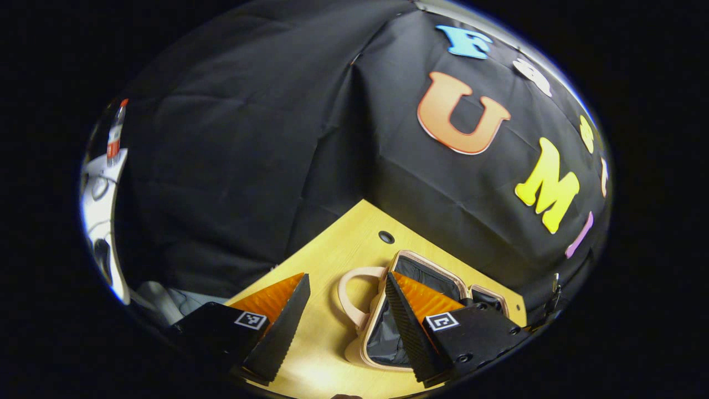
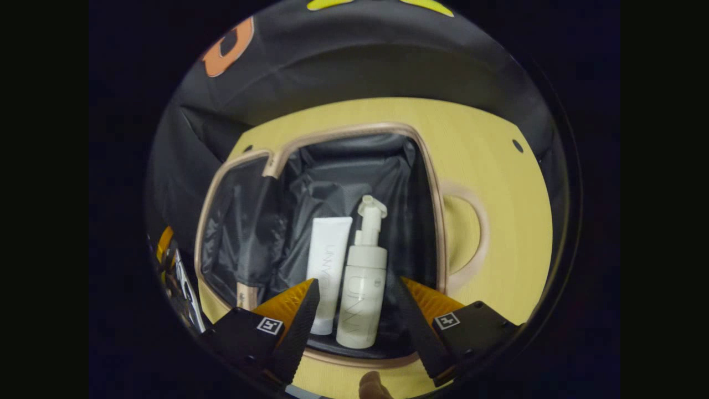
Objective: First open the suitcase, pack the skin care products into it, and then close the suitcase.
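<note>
The small beige suitcase (image 2: 437,216) lies open on the yellow table (image 2: 498,183), its black lining showing. Inside it lie a white tube (image 2: 327,266) and a cream pump bottle (image 2: 363,288), side by side. My right gripper (image 2: 354,310) hovers open just above the bottle's lower end, its fingers either side of the two products without pressing on them. In the left gripper view the suitcase (image 1: 382,310) shows with its loop handle (image 1: 349,293) pointing left. My left gripper (image 1: 346,307) stands open above the handle and the case's edge, holding nothing.
The black cloth wall (image 1: 249,166) closes in the table's back and sides. A cable hole (image 1: 386,237) sits in the tabletop beyond the case. A bottle with a red label (image 1: 115,136) stands on a white surface outside the booth, far left.
</note>
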`<state>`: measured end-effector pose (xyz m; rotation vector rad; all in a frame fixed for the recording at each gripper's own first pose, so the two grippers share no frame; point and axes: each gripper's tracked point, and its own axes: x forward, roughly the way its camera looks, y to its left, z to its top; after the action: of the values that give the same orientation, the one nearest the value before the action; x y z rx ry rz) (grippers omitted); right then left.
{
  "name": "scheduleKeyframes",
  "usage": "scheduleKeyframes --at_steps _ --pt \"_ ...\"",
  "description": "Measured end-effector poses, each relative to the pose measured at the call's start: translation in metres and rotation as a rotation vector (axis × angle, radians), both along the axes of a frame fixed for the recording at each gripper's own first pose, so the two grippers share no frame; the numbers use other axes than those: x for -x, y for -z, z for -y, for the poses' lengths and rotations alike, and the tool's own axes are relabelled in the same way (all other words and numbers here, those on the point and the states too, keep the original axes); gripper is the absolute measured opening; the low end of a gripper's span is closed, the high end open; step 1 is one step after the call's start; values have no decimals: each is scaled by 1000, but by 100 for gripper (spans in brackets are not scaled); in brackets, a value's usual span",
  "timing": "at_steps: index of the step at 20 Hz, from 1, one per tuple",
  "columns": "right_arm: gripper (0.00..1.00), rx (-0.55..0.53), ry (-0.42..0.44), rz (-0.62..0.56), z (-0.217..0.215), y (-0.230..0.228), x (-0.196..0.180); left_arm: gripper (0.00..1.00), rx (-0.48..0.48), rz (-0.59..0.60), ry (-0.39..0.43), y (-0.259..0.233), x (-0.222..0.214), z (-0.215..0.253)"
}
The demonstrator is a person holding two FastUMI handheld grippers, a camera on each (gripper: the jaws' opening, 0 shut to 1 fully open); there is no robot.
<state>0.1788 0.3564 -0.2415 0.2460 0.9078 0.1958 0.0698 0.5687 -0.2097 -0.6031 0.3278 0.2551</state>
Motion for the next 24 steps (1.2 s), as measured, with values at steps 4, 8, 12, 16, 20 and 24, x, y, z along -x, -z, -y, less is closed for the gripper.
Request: scheduleKeyframes --at_steps 4,8,12,16,20,24 --pt "76 -77 -127 144 11 -58 50 89 267 12 32 24 -15 3" --pt "81 -41 -150 213 61 -88 118 89 510 48 0 49 -36 6" --pt "80 -2 -58 254 122 -112 179 86 621 24 -16 72 -44 14" --pt "80 41 66 305 178 -129 216 64 625 11 14 74 -48 20" --pt "80 -29 214 341 210 -148 224 33 585 -28 10 80 -56 26" --pt "81 3 265 411 238 -164 230 9 560 -44 -3 75 -55 27"
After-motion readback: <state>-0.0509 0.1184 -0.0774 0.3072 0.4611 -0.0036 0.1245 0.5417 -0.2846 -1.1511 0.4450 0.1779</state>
